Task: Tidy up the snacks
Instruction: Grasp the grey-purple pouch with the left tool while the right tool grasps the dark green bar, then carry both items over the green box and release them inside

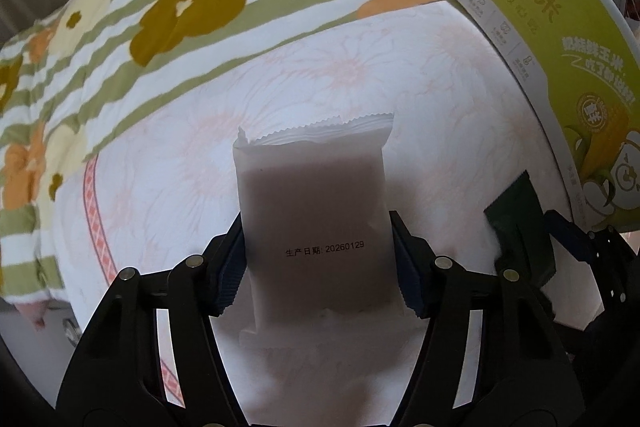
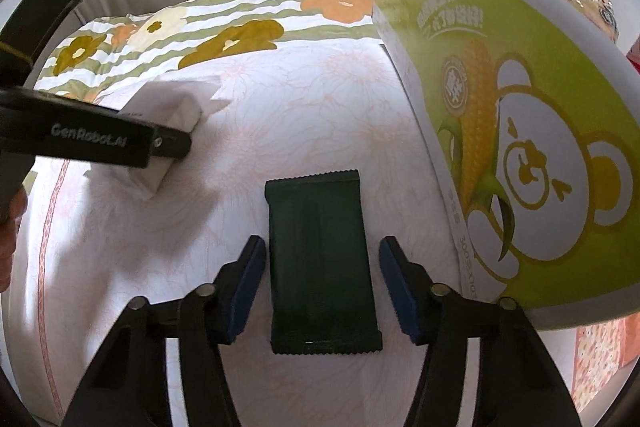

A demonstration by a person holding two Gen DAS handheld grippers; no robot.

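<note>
The white snack packet (image 1: 314,227) bears the printed date line "生产日期: 20260129"; the left gripper (image 2: 100,141) reads "GenRobot.AI"; the green corn box (image 2: 520,147) shows "300"

Matt translucent white wrapper (image 1: 314,211); matt dark-green foil packet (image 2: 322,259); smooth printed cardboard box (image 2: 520,155); soft cotton bedsheet (image 2: 312,107).

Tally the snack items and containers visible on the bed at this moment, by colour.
White snack packet: 1, between the left gripper's pads
Dark green snack packet: 1, lying between the right gripper's open jaws
Green corn box: 1
Total: 3
</note>
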